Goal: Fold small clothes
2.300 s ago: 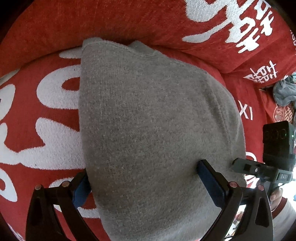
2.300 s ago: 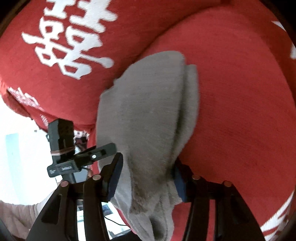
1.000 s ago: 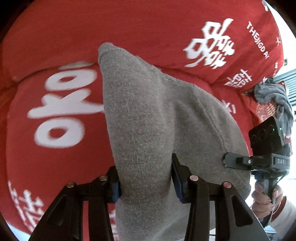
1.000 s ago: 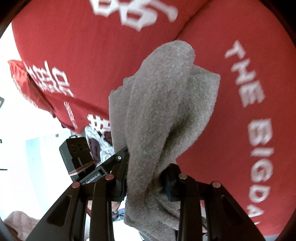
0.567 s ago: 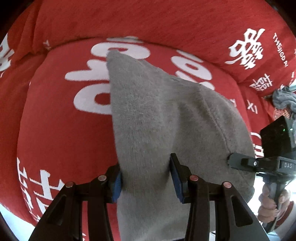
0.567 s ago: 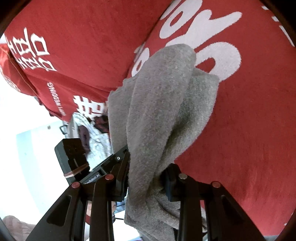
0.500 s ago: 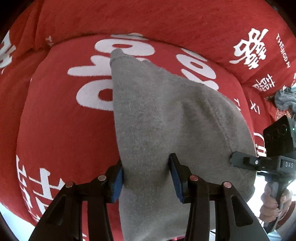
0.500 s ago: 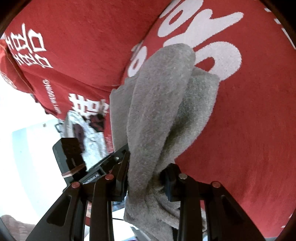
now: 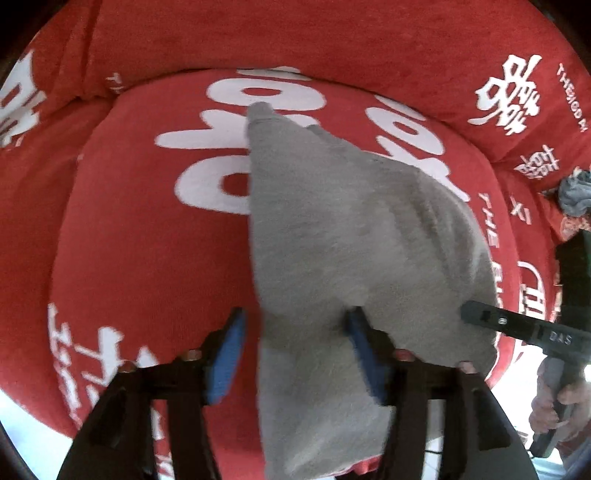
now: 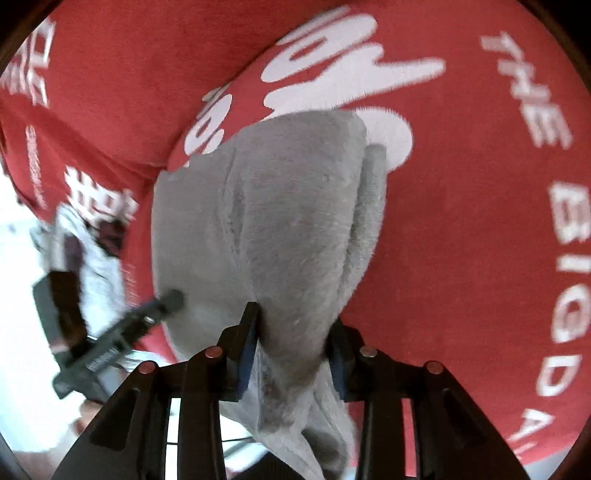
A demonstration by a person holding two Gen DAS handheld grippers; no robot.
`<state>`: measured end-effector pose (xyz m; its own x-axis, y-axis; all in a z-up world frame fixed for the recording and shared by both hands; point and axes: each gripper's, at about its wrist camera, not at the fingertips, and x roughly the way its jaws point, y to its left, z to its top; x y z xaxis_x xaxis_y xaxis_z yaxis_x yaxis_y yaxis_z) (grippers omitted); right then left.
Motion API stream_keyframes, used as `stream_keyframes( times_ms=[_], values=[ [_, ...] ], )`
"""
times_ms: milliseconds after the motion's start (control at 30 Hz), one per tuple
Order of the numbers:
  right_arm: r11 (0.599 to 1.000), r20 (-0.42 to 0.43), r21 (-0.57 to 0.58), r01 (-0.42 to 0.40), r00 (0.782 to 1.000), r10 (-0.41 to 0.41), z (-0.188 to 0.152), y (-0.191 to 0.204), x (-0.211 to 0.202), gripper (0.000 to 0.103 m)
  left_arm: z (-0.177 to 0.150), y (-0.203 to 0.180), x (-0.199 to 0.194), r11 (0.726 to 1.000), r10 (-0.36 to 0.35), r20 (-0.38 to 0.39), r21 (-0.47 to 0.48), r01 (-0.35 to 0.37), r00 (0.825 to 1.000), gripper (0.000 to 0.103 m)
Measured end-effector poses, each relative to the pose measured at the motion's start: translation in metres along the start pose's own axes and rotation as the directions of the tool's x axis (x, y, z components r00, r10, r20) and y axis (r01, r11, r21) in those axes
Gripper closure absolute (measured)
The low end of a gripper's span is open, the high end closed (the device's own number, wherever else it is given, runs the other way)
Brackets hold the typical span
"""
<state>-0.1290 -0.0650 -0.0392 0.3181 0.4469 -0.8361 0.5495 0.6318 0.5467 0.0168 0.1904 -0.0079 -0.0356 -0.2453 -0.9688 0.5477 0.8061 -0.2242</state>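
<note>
A grey fleece garment point(image 9: 351, 240) lies folded on the red seat cushion point(image 9: 147, 240), its far corner resting on the white lettering. My left gripper point(image 9: 295, 350) straddles its near edge with the jaws opening. The left blue pad stands clear of the cloth and the right pad only brushes it. In the right wrist view the same garment point(image 10: 288, 221) bunches up between the pads of my right gripper point(image 10: 293, 347). Those jaws are opening slightly, and the cloth still fills the gap and touches both pads. A hand point(image 9: 554, 398) holds the right gripper's handle.
The red cushion point(image 10: 461, 240) has a raised red backrest point(image 9: 295, 33) behind it. A pile of other clothes point(image 9: 574, 195) lies at the far right of the seat and shows as a blurred heap point(image 10: 85, 236) in the right wrist view. The cushion's front edge drops to a white floor.
The garment came down onto the seat cushion. The left jaws have spread wide and the left pad has come off the cloth. The right jaws have widened a little.
</note>
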Motion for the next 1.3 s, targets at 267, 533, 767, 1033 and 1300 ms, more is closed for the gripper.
stream_keyframes(
  times_ms=[267,533,767,1033,1300],
  values=[
    [0.994,0.043,-0.01,0.106,0.993,-0.106,-0.016,0.009,-0.028,0.061,-0.002,0.018,-0.013,0.996,0.085,0.008,0.013,-0.085,0.996,0.022],
    [0.995,0.015,0.097,-0.021,1.0,0.02,-0.029,0.004,-0.026,0.061,-0.002,0.017,-0.015,0.995,0.093,0.003,0.024,-0.093,0.996,0.022],
    [0.992,0.047,-0.017,0.125,0.991,-0.125,-0.03,0.021,-0.032,0.095,-0.003,0.018,-0.022,0.991,0.127,0.036,0.031,-0.128,0.991,0.022],
    [0.973,-0.014,-0.025,0.23,0.973,-0.23,-0.032,0.0,-0.007,0.099,-0.008,0.022,0.003,0.987,0.159,0.022,0.031,-0.16,0.987,0.02],
    [0.933,0.029,-0.137,0.333,0.943,-0.332,-0.032,0.013,0.004,0.099,-0.01,0.023,0.007,0.983,0.177,0.031,0.033,-0.178,0.984,0.016]
  ],
)
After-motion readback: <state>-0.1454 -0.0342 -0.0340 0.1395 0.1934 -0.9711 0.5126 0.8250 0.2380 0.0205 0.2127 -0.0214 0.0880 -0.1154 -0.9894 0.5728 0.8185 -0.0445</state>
